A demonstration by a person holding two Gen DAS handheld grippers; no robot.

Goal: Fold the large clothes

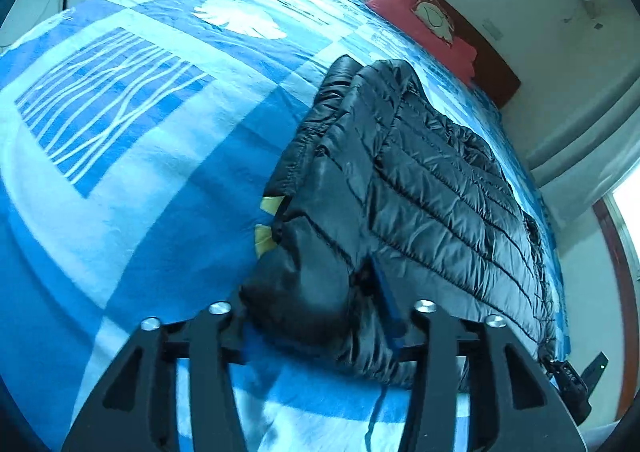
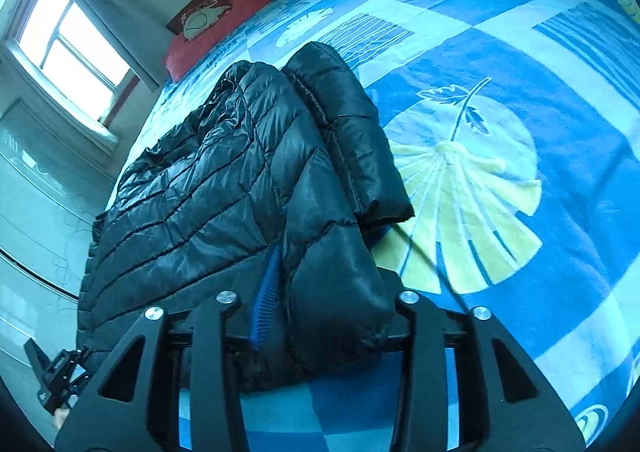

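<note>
A black quilted puffer jacket [image 1: 420, 179] lies folded lengthwise on the bed, with one sleeve laid along its edge [image 2: 352, 131]. My left gripper [image 1: 316, 292] is at the jacket's near corner. Its jaws stand apart and a puffy fold of fabric sits between them; one blue finger [image 1: 386, 292] shows on the right and the other is hidden under the cloth. My right gripper [image 2: 332, 284] is at the other near corner. It also has its jaws apart around a bulge of jacket, with its blue finger [image 2: 264, 300] on the left. The pads do not seem to press.
The bed has a blue patchwork cover [image 1: 140, 155] with leaf prints [image 2: 464, 187]. A red pillow [image 2: 208, 39] lies by the dark headboard. A window [image 2: 68, 39] and a wall stand beyond the bed. Part of the other gripper shows at each view's edge [image 1: 576, 376] [image 2: 56, 376].
</note>
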